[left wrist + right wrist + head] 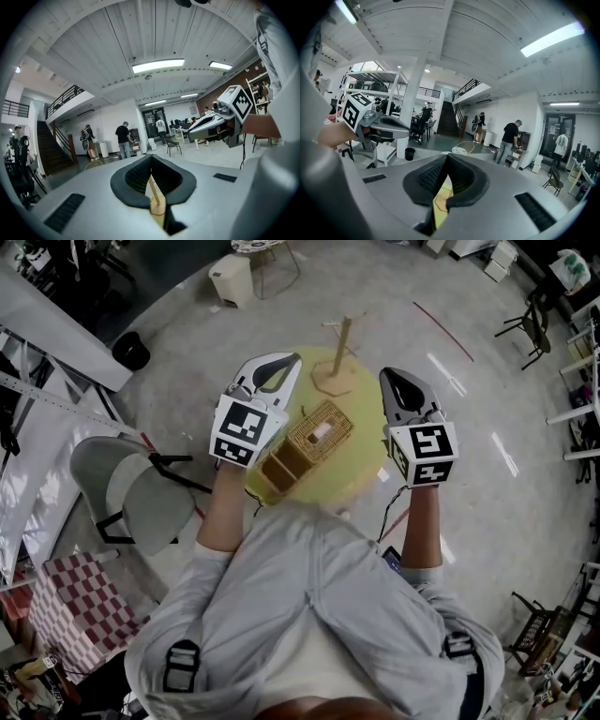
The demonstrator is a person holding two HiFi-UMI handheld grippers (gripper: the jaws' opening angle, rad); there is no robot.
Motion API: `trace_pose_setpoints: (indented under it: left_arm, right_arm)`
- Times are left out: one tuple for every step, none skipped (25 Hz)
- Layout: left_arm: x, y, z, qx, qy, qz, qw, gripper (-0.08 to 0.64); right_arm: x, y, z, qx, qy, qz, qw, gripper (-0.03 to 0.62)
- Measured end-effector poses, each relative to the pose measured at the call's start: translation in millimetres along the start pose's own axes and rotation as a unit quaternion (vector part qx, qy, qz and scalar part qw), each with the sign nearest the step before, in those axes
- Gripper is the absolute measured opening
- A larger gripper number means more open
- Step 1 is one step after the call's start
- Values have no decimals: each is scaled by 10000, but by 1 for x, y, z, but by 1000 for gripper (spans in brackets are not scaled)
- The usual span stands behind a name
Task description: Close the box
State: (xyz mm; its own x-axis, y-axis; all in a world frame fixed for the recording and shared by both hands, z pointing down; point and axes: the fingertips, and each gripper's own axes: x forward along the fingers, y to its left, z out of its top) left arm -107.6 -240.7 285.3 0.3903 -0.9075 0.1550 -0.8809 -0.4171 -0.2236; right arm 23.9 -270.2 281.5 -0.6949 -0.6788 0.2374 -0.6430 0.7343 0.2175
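A woven wicker box (pixel 320 433) stands on the round yellow table (pixel 364 474), something white showing inside it. Its lid (pixel 279 468) lies open toward the front left. My left gripper (pixel 296 360) hovers above the table just left of the box, and my right gripper (pixel 386 375) hovers to the box's right. Neither touches the box. In the left gripper view the left gripper (pixel 151 158) has its tips together with nothing between them. In the right gripper view the right gripper (pixel 447 157) is likewise shut and empty.
A wooden stand (pixel 339 352) with an upright pole stands at the table's far side, between the two grippers. A grey chair (pixel 131 491) and a red checked cloth (pixel 80 610) are to the left. A black bin (pixel 131 351) sits on the floor beyond.
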Motion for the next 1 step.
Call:
trace_pose_setpoints:
  left_arm:
    - [0,0,-2,-5,2,-5,10000,29]
  right_arm:
    - [0,1,-1,0,5,-2,10000,23]
